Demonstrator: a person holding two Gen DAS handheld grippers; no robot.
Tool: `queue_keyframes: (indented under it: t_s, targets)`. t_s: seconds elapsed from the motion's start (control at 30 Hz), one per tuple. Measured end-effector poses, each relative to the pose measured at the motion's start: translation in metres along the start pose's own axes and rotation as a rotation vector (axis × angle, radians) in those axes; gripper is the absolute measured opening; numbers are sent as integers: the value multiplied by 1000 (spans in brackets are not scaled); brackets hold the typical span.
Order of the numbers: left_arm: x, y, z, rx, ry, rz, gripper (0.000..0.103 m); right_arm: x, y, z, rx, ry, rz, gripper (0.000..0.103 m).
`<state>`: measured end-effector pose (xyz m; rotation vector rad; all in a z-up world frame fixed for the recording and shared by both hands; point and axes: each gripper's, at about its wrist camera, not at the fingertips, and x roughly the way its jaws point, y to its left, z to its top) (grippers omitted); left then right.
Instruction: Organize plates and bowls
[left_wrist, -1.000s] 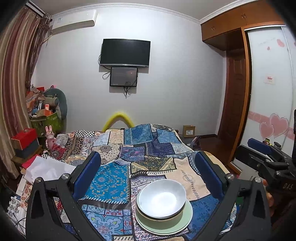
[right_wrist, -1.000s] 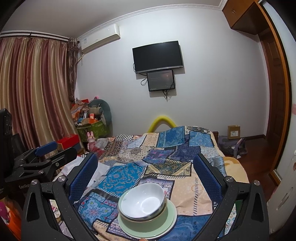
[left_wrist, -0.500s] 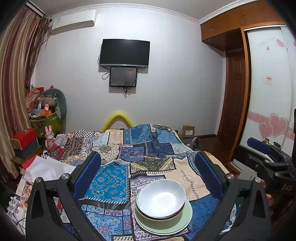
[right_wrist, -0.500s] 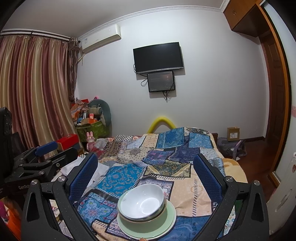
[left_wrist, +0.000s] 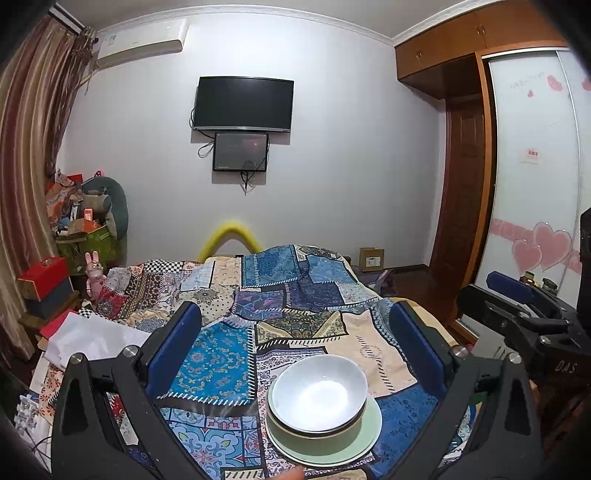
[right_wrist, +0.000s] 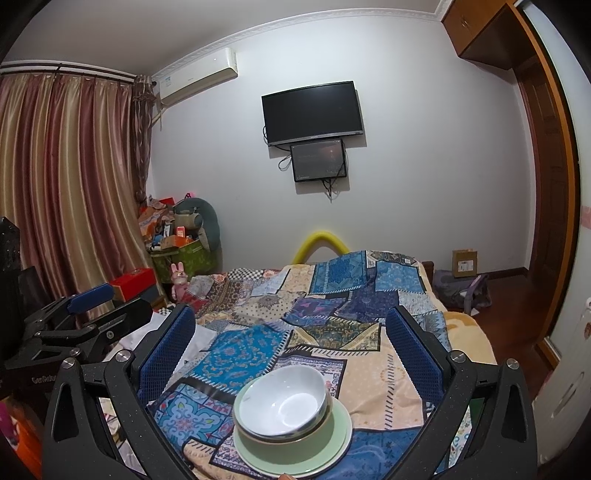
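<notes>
The left gripper (left_wrist: 295, 350) is held level, its two blue-padded fingers (left_wrist: 177, 343) spread wide apart with nothing between the pads. The right gripper (right_wrist: 291, 354) sits in the same pose, jaws wide and gripping nothing. The two are side by side and close together, both aimed the same way: the left wrist view catches the right gripper's body at its right edge, and the right wrist view shows the left one at its left edge.
</notes>
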<state>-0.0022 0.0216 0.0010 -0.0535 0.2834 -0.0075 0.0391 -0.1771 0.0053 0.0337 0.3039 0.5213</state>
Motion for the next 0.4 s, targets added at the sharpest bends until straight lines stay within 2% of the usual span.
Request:
queue_keyframes:
  t_s: [0.4]
  targets:
    - [1, 1, -2, -6, -1, 4, 103, 2, -1, 1, -4, 8, -1, 103]
